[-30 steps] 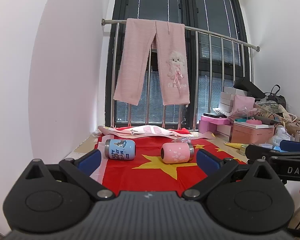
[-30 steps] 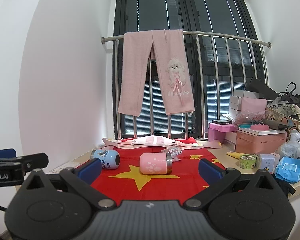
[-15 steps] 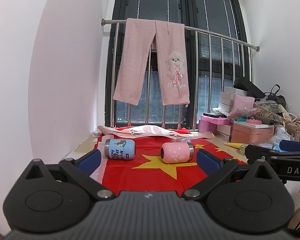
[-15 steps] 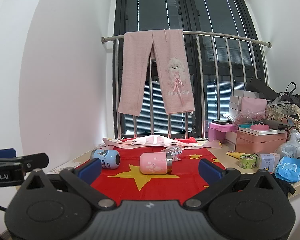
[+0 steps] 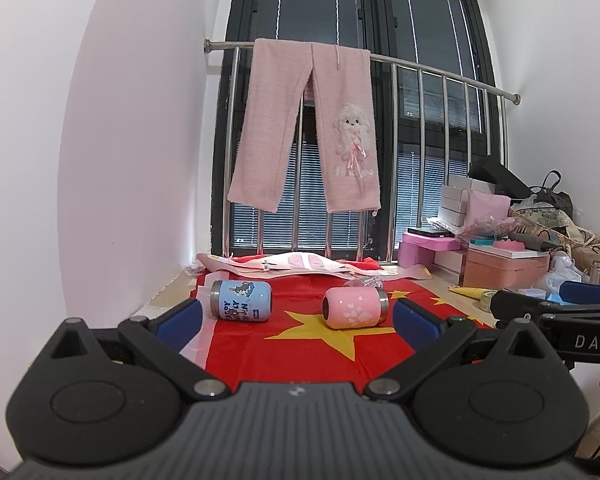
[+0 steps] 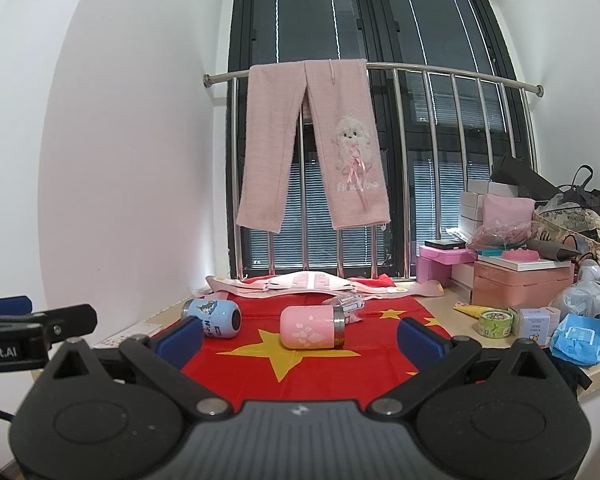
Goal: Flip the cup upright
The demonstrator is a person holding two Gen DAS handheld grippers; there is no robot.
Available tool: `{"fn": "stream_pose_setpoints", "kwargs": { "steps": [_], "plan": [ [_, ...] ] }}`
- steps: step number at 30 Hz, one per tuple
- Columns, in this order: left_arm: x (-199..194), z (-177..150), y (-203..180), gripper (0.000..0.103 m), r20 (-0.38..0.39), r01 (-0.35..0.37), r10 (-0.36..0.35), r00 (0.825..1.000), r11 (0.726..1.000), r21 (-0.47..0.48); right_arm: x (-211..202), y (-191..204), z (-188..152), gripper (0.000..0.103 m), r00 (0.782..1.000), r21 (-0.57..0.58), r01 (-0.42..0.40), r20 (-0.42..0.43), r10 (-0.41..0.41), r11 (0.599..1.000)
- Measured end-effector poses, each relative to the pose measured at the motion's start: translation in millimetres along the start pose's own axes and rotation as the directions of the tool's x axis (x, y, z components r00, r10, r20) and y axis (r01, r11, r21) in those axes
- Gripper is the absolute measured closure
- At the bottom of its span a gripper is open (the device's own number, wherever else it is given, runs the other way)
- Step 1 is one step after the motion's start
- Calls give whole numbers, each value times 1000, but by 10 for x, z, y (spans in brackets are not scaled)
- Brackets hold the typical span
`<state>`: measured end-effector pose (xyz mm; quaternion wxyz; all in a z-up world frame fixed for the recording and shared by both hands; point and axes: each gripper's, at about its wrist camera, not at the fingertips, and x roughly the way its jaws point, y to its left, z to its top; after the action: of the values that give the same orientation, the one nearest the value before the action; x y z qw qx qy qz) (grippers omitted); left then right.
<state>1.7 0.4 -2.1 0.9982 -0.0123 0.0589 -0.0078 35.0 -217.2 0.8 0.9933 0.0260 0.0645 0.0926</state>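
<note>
A blue cup [image 5: 240,301] lies on its side at the left of a red flag cloth [image 5: 300,344]. A pink cup [image 5: 354,307] lies on its side beside it, metal rim to the right. Both also show in the right wrist view: the blue cup [image 6: 214,317] and the pink cup [image 6: 310,327]. My left gripper [image 5: 298,322] is open and empty, short of the cups. My right gripper [image 6: 300,336] is open and empty, also short of them. Each gripper shows at the edge of the other's view.
Pink trousers [image 5: 308,128] hang on a steel railing [image 5: 440,76] before the window. Folded pink cloth [image 5: 284,264] lies behind the cups. Pink boxes [image 6: 520,284], bags and small packets [image 6: 578,338] crowd the right side. A white wall [image 5: 132,160] stands at the left.
</note>
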Motion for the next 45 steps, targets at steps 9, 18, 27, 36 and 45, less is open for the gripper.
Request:
{"fn": "stream_pose_setpoints", "kwargs": {
  "steps": [9, 18, 27, 36, 45],
  "plan": [
    [-4, 2, -2, 0, 1, 1, -1, 1000, 1000, 0, 3, 1, 1, 0, 1000, 0, -1, 0, 1, 1000],
    [-3, 24, 13, 0, 1, 2, -2, 1000, 1000, 0, 4, 3, 2, 0, 1000, 0, -1, 0, 1, 1000],
    [-10, 30, 18, 0, 1, 1, -1, 1000, 1000, 0, 5, 10, 1, 0, 1000, -1, 0, 0, 0, 1000],
    [-8, 26, 13, 0, 2, 1, -1, 1000, 1000, 1, 22, 28, 25, 0, 1000, -1, -1, -2, 1, 1000],
    [209, -20, 31, 0, -34, 6, -6, 999, 1000, 13, 278, 52, -81, 0, 999, -16, -8, -42, 8, 1000]
  ]
}}
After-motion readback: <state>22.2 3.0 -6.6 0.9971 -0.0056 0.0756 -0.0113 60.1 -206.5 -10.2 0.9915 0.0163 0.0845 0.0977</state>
